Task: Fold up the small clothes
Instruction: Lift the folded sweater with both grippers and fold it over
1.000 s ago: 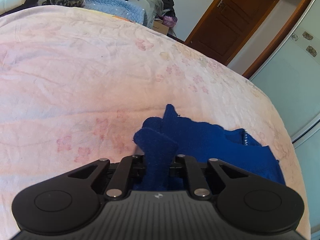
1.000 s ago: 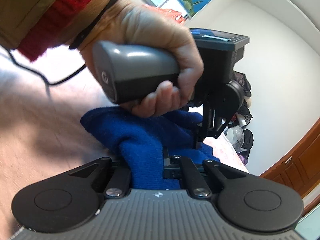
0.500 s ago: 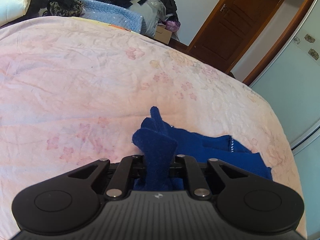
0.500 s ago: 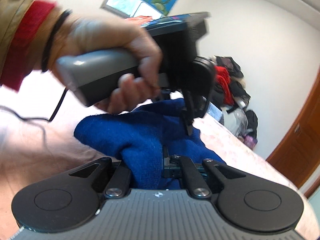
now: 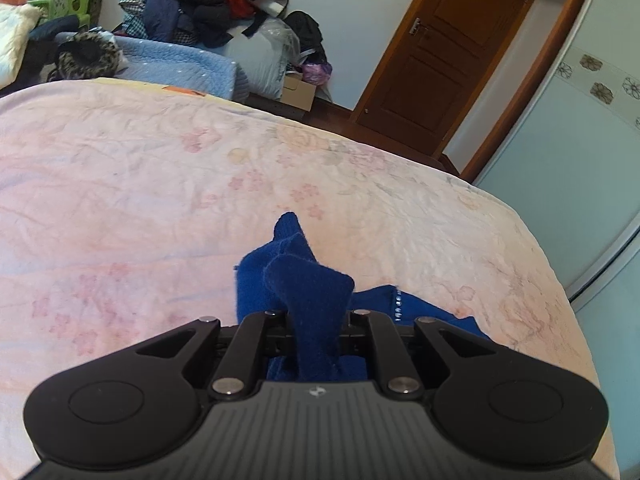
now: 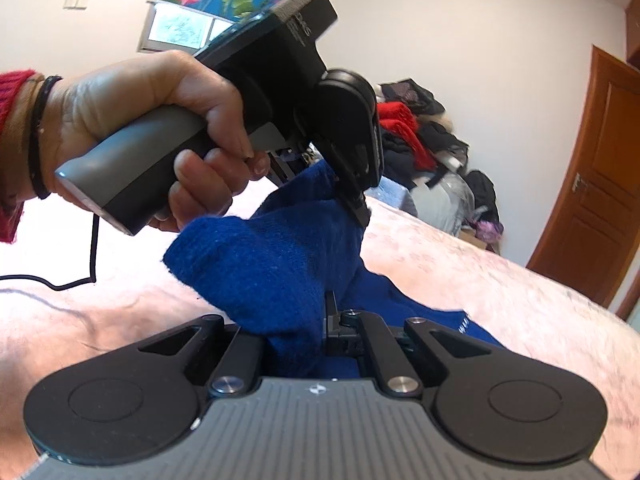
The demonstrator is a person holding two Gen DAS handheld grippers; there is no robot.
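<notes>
Both claws are clamped on bunched edges of a blue garment (image 5: 308, 280): the left claw (image 5: 316, 332) and the right claw (image 6: 296, 332) hold it lifted above the bed (image 5: 140, 200), part still trailing on the sheet. No neat fold shows yet; most folding seems left. The cloth looks thick, fuzzy knit; the pink floral sheet is wrinkled.
</notes>
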